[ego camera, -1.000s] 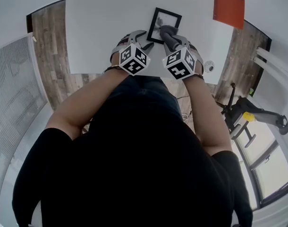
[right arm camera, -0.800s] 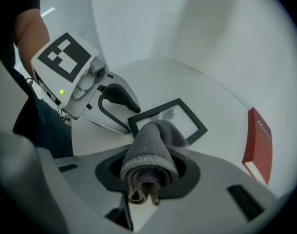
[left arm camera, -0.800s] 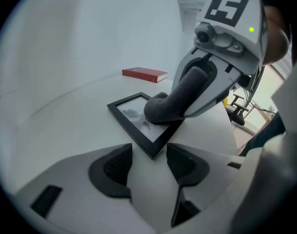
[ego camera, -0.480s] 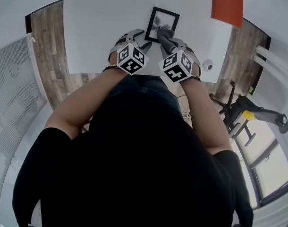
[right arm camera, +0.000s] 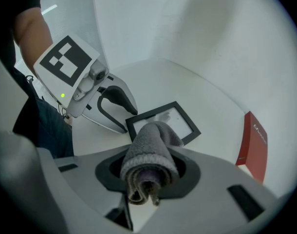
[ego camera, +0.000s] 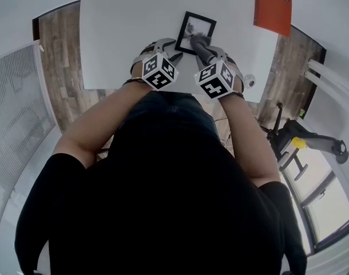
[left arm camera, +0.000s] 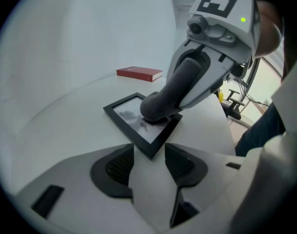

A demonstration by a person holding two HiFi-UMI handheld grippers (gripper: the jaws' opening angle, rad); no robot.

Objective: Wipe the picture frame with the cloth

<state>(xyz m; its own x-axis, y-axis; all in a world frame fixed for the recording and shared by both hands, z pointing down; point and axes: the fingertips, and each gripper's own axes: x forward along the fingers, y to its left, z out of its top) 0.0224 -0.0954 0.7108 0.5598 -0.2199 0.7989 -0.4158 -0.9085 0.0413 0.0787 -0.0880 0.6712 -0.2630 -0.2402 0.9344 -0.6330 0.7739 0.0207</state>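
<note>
A black picture frame (ego camera: 197, 32) (left arm camera: 139, 123) (right arm camera: 164, 123) lies flat on the white table (ego camera: 123, 33). My right gripper (ego camera: 205, 51) (right arm camera: 148, 172) is shut on a rolled grey cloth (ego camera: 199, 42) (right arm camera: 149, 155). The cloth's end (left arm camera: 163, 101) presses on the frame's glass near its right side. My left gripper (ego camera: 174, 49) (left arm camera: 148, 155) sits at the frame's near corner. Its jaws are closing, with that corner between the fingertips, and I see no firm press on it.
A red book (ego camera: 273, 6) (left arm camera: 139, 73) (right arm camera: 253, 145) lies on the table beyond the frame. A small round object (ego camera: 252, 80) sits at the table's right edge. An office chair (ego camera: 303, 142) stands on the wood floor to the right.
The cloth's end has shifted slightly over the glass. The left gripper has stayed at the frame's near corner.
</note>
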